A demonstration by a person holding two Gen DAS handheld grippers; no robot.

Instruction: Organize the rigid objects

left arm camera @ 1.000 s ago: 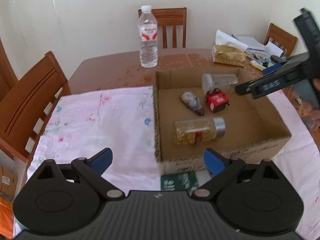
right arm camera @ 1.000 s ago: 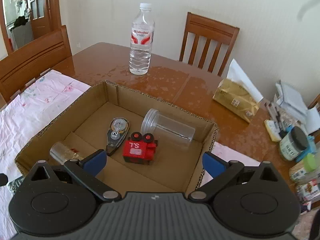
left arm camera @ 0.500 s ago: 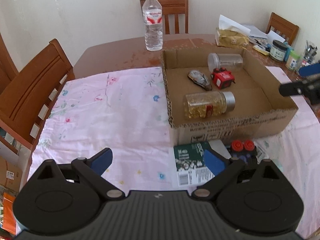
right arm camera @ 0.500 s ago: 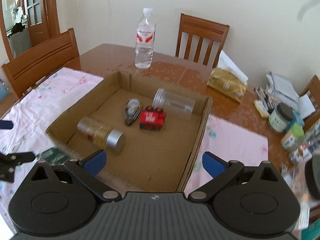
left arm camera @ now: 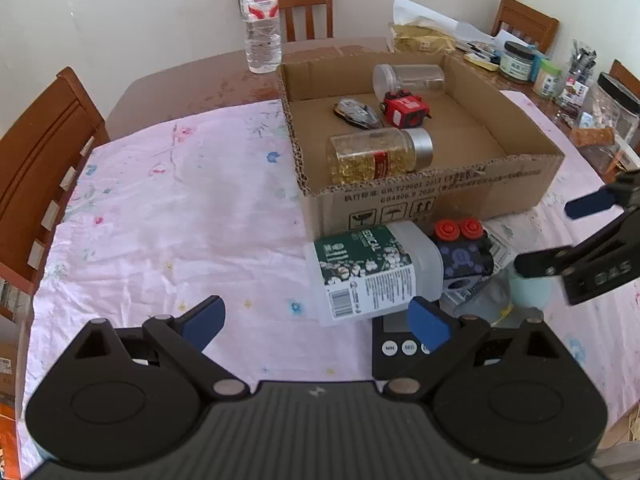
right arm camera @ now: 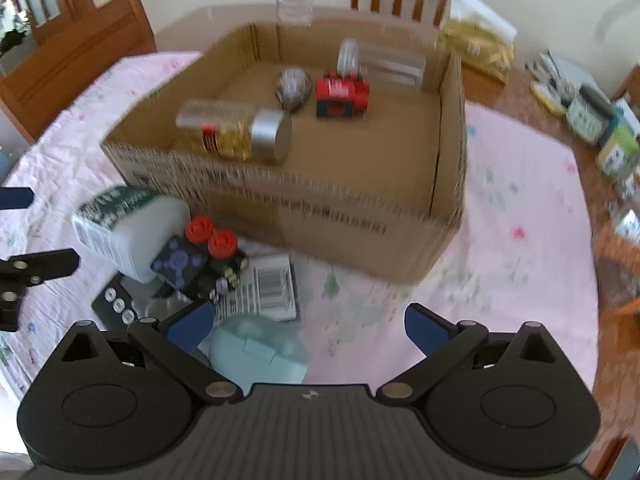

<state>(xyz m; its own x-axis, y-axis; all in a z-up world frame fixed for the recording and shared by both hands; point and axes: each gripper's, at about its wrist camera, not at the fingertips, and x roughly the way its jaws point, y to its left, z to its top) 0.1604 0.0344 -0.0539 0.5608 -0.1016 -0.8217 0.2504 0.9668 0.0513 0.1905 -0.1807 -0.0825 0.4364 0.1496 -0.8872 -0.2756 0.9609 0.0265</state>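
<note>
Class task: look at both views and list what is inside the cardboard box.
Inside the cardboard box: a capsule bottle lying on its side, a red block toy, a small dark gadget and an empty clear jar. The near wall hides some floor.

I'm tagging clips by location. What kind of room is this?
Most likely a home dining room: wooden dining chairs surround a brown wooden table partly covered by a pink floral tablecloth, with jars and papers at its far end.

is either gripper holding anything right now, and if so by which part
Nothing is held. The left gripper and the right gripper both have their jaws spread wide with nothing between them, above the pile of items in front of the cardboard box.
</note>
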